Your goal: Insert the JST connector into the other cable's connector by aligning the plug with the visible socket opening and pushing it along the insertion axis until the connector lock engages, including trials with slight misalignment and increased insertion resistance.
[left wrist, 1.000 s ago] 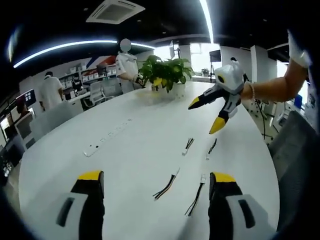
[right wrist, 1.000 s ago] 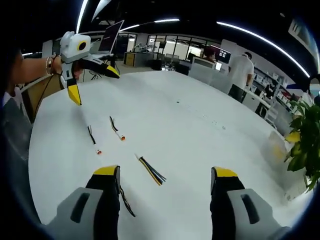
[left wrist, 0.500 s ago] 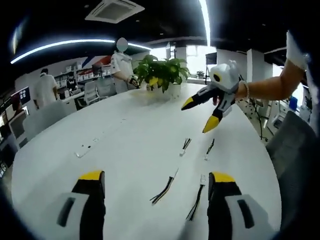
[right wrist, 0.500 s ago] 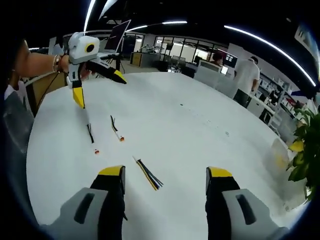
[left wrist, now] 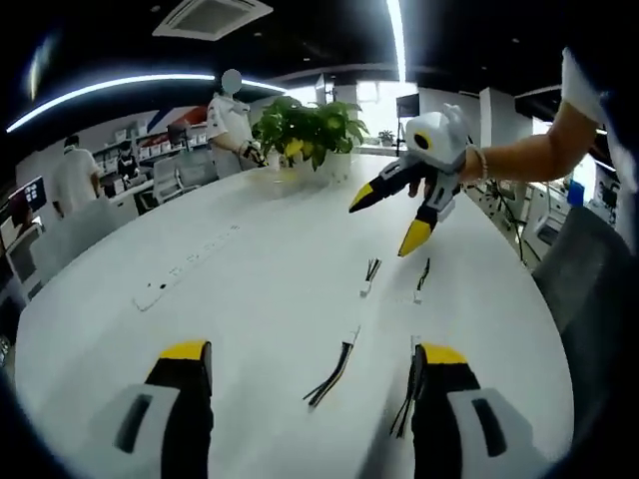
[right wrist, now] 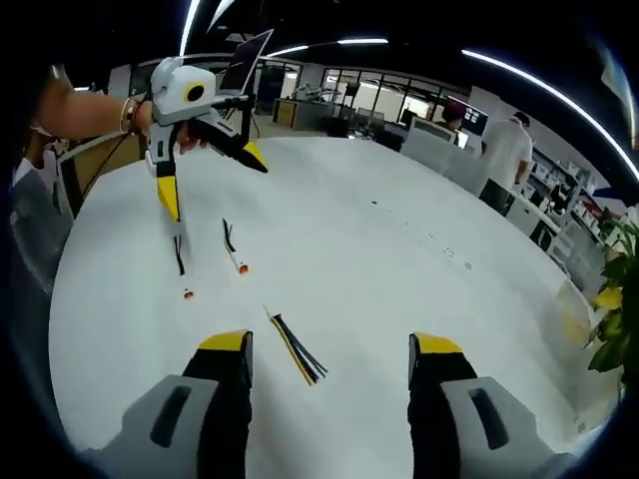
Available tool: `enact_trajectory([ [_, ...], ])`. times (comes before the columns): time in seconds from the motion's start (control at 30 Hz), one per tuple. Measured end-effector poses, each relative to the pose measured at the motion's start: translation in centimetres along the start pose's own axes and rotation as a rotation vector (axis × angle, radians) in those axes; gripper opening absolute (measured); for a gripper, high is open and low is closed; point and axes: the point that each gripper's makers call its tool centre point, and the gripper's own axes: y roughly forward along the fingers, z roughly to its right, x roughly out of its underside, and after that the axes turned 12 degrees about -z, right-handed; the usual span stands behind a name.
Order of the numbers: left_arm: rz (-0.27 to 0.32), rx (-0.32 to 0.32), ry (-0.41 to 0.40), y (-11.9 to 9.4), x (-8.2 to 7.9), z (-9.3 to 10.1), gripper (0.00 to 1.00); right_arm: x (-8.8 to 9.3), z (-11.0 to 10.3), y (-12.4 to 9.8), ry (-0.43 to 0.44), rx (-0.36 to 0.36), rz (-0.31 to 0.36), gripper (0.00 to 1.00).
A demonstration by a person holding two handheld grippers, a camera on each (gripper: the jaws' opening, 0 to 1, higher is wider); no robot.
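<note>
With both tongs, left point(left wrist: 310, 374) and right point(right wrist: 326, 364), apart and empty, the thin cables point(left wrist: 334, 364) could skid on the slick tabletop point(left wrist: 250, 289) during pickup.

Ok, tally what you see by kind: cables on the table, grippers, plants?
Cable pieces: 4
Hand-held grippers: 2
Potted plant: 1
Total: 7

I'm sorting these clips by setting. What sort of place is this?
Most likely an open-plan office or meeting area: a large white oval table with a potted plant, desks with chairs and monitors behind, long ceiling light strips, and short cables laid out on the table.
</note>
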Motion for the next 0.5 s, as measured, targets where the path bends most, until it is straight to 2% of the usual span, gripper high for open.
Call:
enact_trajectory([
  [0.07,-0.002,0.015,0.005,0.3,0.1,0.2,0.75,0.0,-0.3,0.1,0.0,-0.036,0.015,0.59],
  [0.3,-0.024,0.036,0.009,1.2,0.6,0.3,0.76,0.5,-0.2,0.8,-0.043,-0.068,0.001,0.52],
  [0.5,-0.033,0.058,0.018,1.9,0.8,0.4,0.75,0.2,-1.1,1.4,-0.074,-0.125,0.009,0.48],
])
